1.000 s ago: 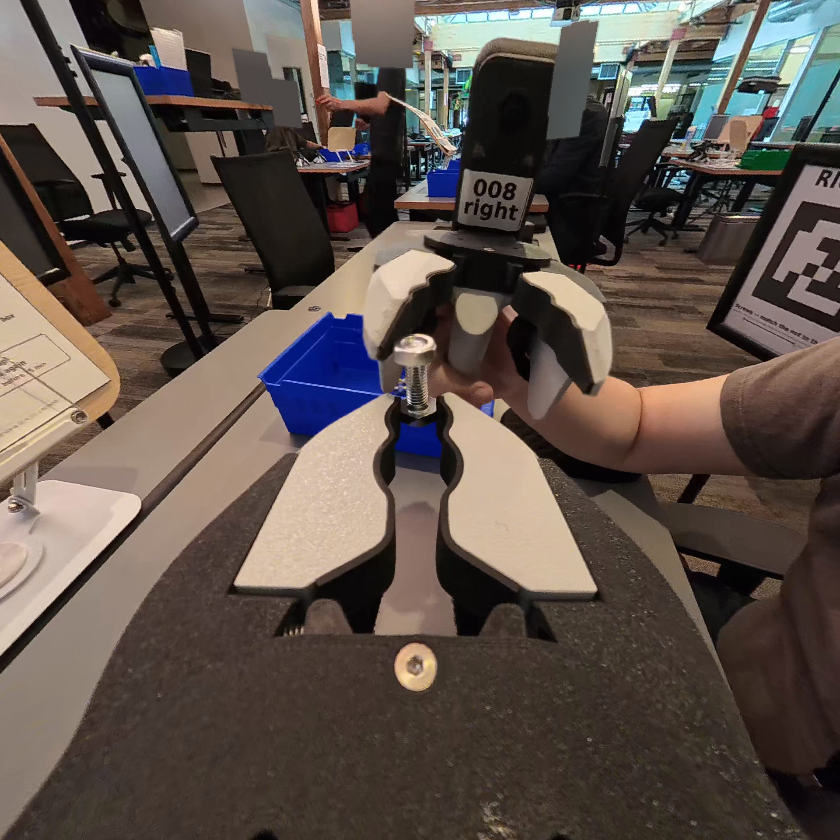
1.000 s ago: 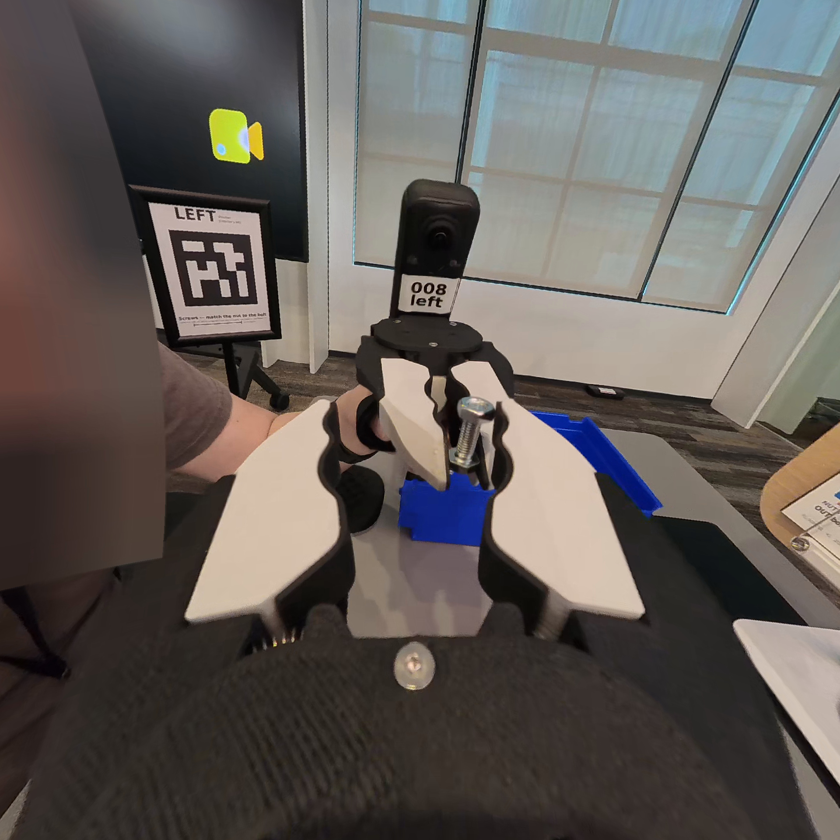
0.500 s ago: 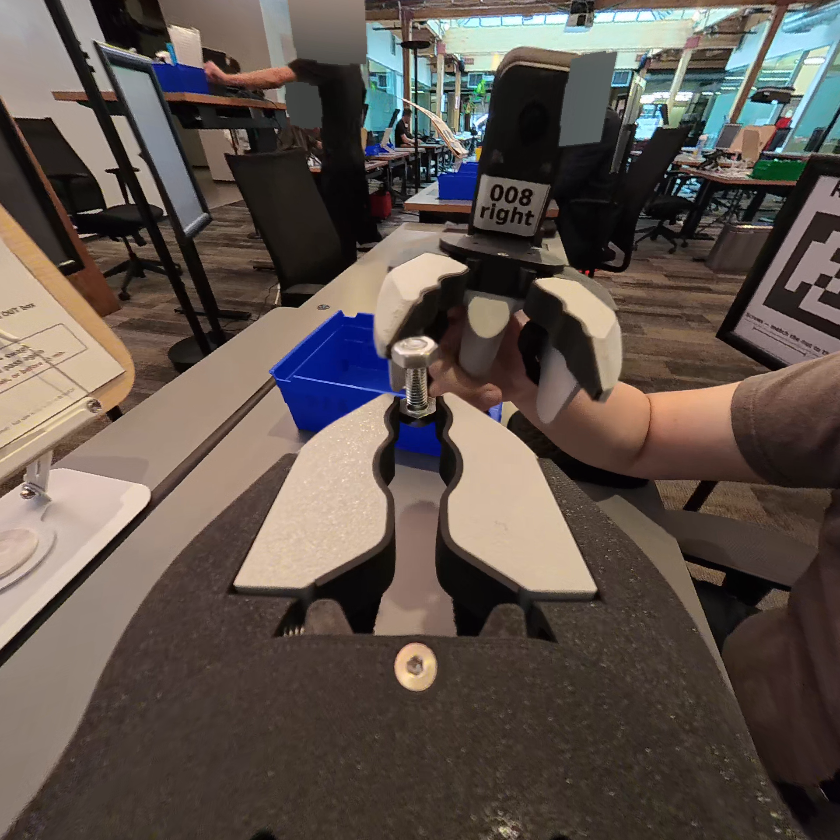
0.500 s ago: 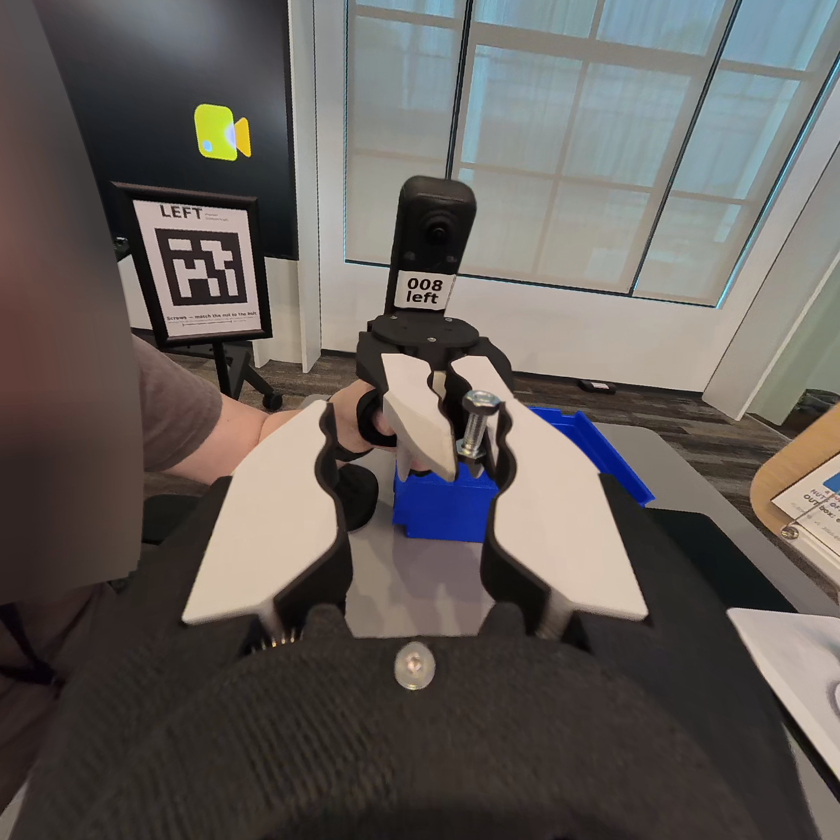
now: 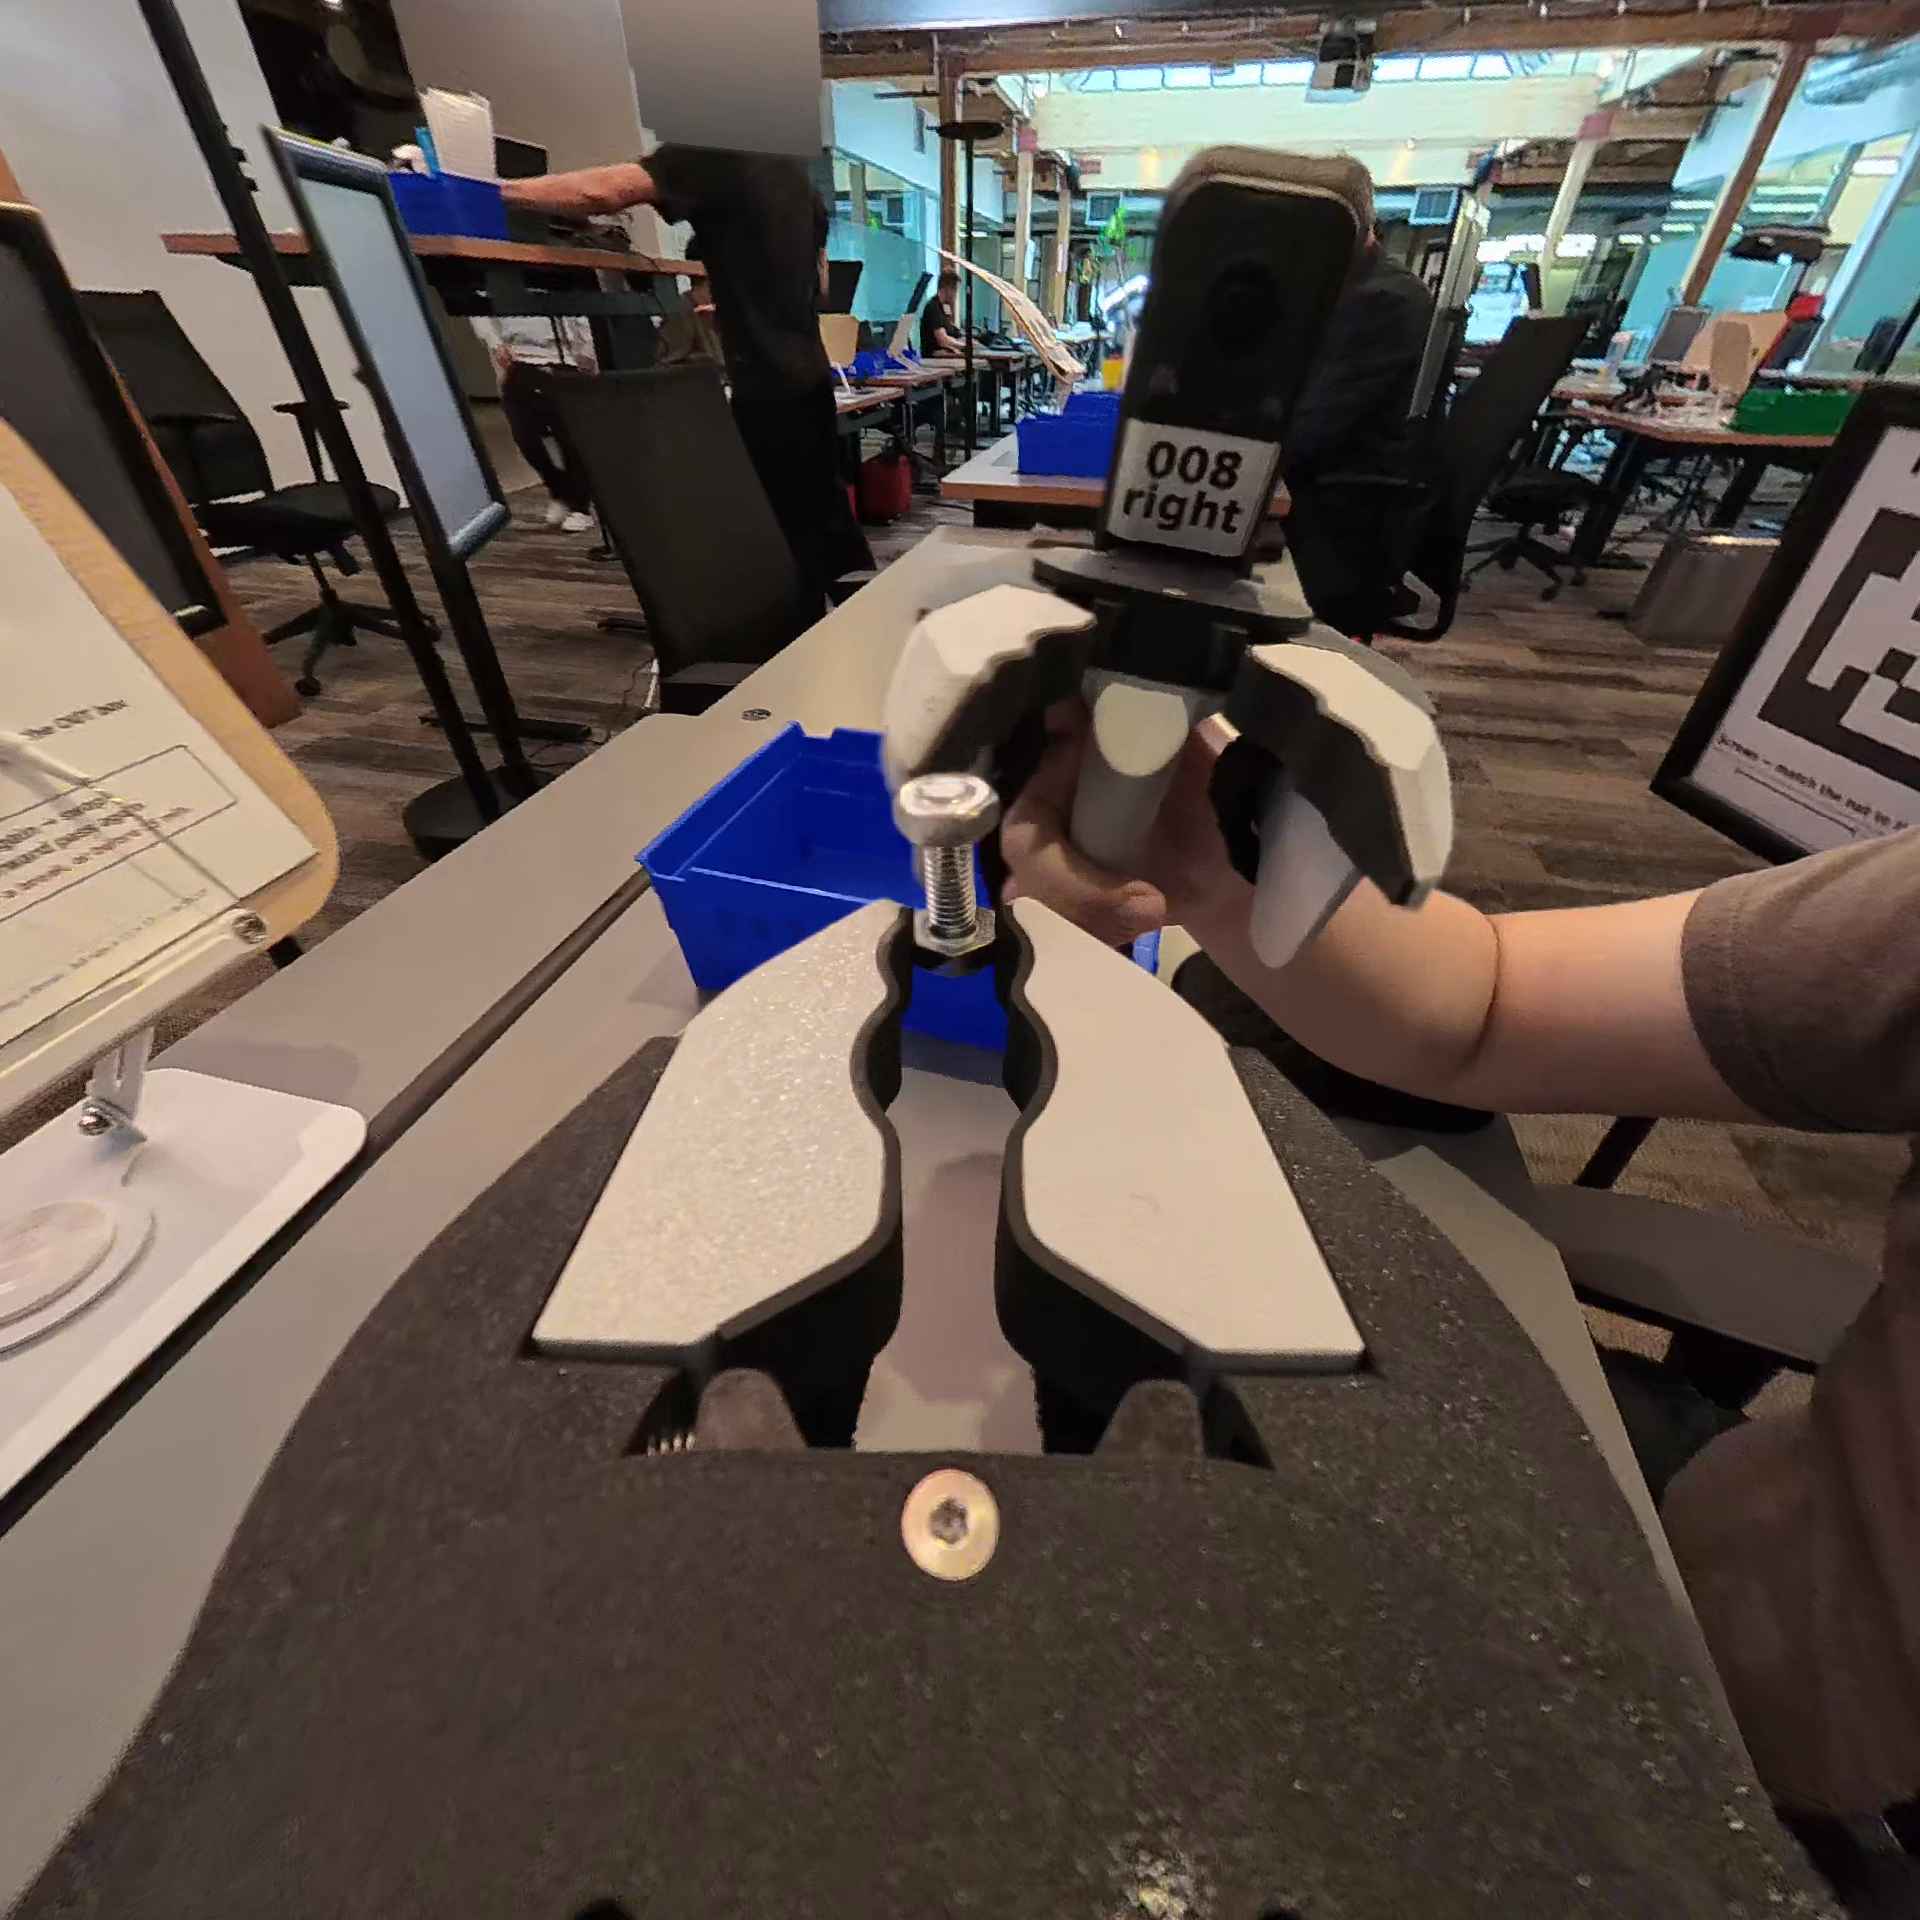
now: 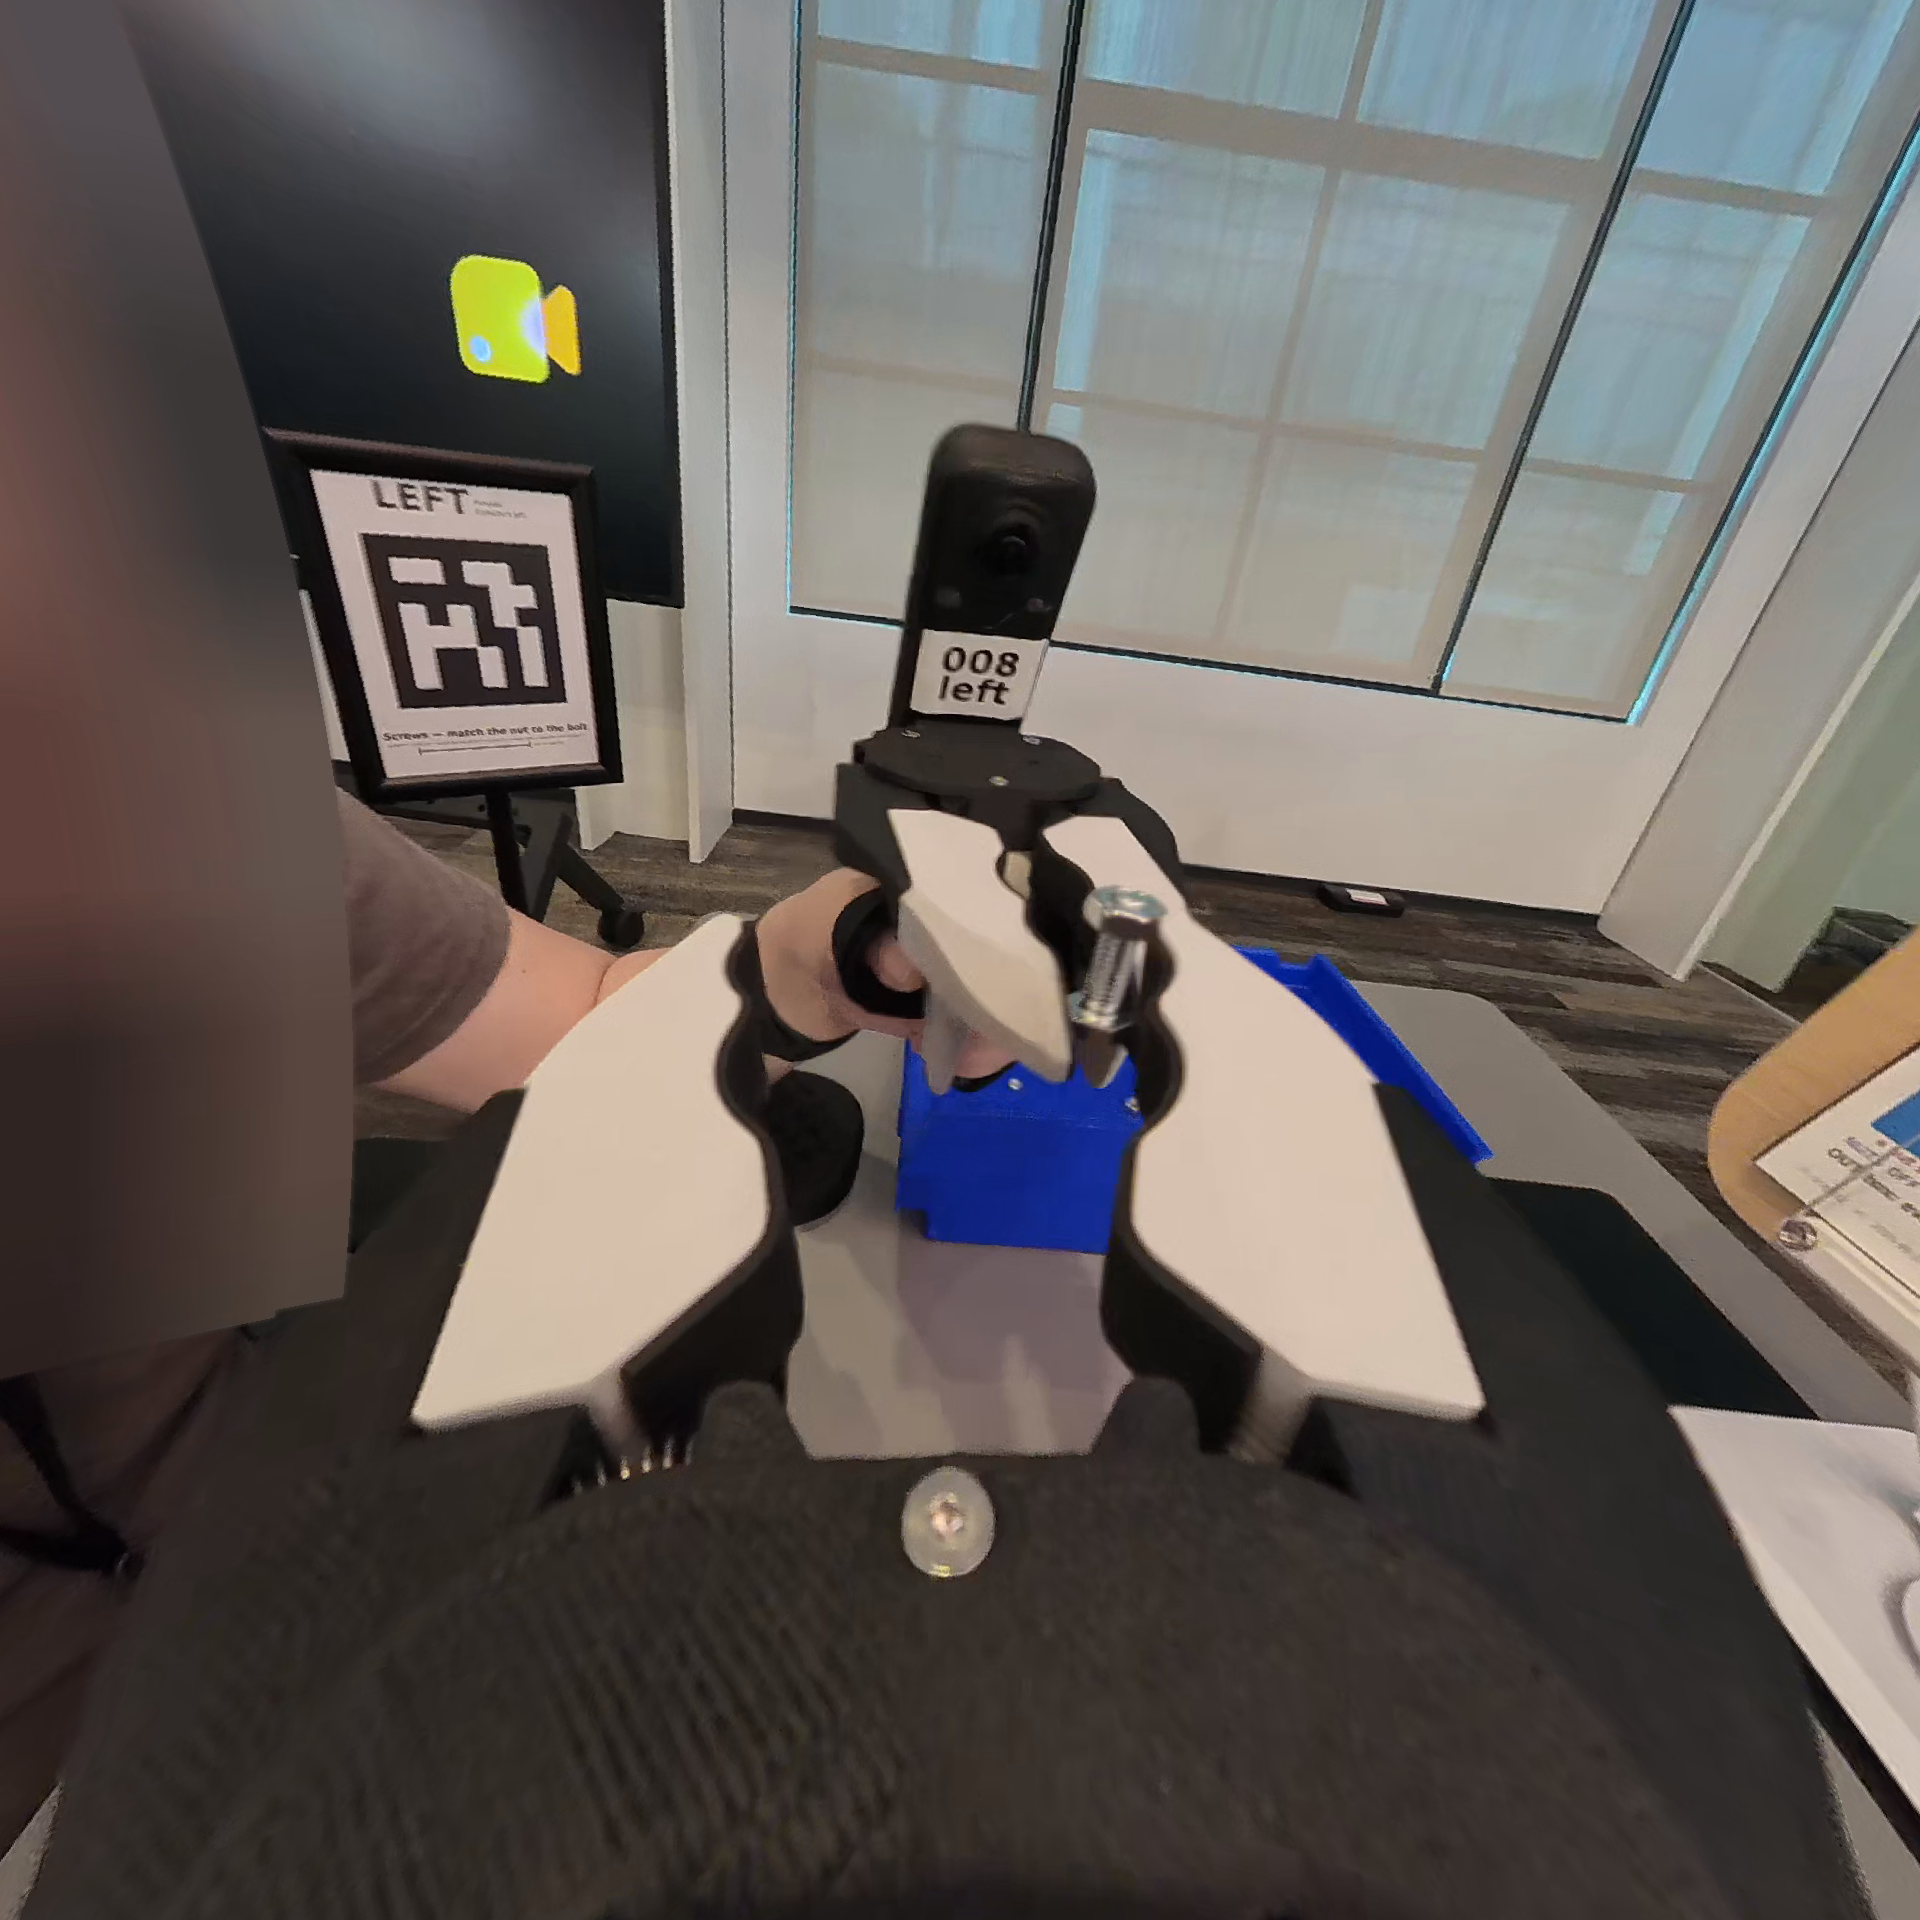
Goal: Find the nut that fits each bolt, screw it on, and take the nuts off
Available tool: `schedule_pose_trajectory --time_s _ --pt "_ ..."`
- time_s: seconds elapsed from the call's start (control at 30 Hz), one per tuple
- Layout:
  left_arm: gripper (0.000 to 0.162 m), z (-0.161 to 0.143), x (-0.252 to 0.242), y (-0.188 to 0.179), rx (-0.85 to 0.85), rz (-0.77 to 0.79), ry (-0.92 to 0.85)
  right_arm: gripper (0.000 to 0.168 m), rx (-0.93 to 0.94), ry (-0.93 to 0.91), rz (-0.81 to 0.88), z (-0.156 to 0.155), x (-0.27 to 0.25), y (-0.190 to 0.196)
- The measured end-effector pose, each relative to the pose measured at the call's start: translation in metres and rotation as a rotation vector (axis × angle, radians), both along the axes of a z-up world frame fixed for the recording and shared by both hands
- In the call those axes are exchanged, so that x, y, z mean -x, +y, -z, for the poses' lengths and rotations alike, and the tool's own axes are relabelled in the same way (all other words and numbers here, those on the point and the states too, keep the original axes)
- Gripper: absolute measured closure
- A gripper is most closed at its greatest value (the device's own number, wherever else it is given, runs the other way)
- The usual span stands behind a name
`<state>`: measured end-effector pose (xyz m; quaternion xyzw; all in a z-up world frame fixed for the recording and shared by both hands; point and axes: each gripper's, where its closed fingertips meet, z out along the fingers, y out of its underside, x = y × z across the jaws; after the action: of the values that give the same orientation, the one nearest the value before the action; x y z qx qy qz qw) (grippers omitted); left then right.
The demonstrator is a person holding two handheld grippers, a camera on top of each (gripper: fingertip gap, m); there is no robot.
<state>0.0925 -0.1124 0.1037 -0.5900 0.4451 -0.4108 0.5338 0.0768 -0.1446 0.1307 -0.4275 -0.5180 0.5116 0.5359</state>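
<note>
A silver bolt (image 5: 948, 862) stands upright, head up, with a nut (image 5: 948, 938) at its lower end. My left gripper (image 5: 951, 940) is shut on that lower end, right at the nut. My right gripper (image 5: 1153, 748) faces it, open and empty, with one finger (image 5: 966, 675) just above and behind the bolt head. In the right wrist view the bolt (image 6: 1117, 966) and nut (image 6: 1093, 1008) lean against the inner edge of my right gripper's (image 6: 951, 966) right finger (image 6: 1247, 1091). The left gripper (image 6: 1081, 1049) is close in front of it.
A blue bin (image 5: 769, 862) and a blue block (image 6: 1008, 1174) sit on the grey table (image 5: 416, 997) under the grippers. A paper sign on a white base (image 5: 156, 1174) stands at the left. A framed marker sign (image 5: 1849, 665) is on the right, another (image 6: 468, 613) on the far side. There is about 4 cm between the tips of the two grippers.
Both grippers have drifted together a little over the table. The bolt stays in the left gripper. The right gripper stays open by the bolt head.
</note>
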Motion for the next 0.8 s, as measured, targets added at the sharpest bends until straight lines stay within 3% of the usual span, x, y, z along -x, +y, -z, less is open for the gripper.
schedule_pose_trajectory --time_s 0.13,0.4,0.53,0.67,0.8 --pt "0.148 0.0 0.001 0.0 0.013 0.011 -0.003 0.1 0.02 0.04 0.024 -0.008 -0.007 0.005" --pt "0.148 0.004 -0.007 -0.007 0.0 0.031 0.014 0.093 0.015 -0.011 -0.011 0.003 0.006 -0.002" --pt "0.148 -0.003 0.004 0.002 0.006 -0.009 -0.017 0.106 0.003 0.004 -0.012 -0.005 -0.007 -0.001" --pt "0.148 0.002 -0.004 -0.004 0.007 0.015 0.009 0.1 0.022 0.026 0.039 -0.005 -0.005 0.008" --pt "0.148 0.009 -0.014 -0.012 -0.008 0.038 0.048 0.099 0.033 -0.011 -0.012 0.005 0.006 -0.001"
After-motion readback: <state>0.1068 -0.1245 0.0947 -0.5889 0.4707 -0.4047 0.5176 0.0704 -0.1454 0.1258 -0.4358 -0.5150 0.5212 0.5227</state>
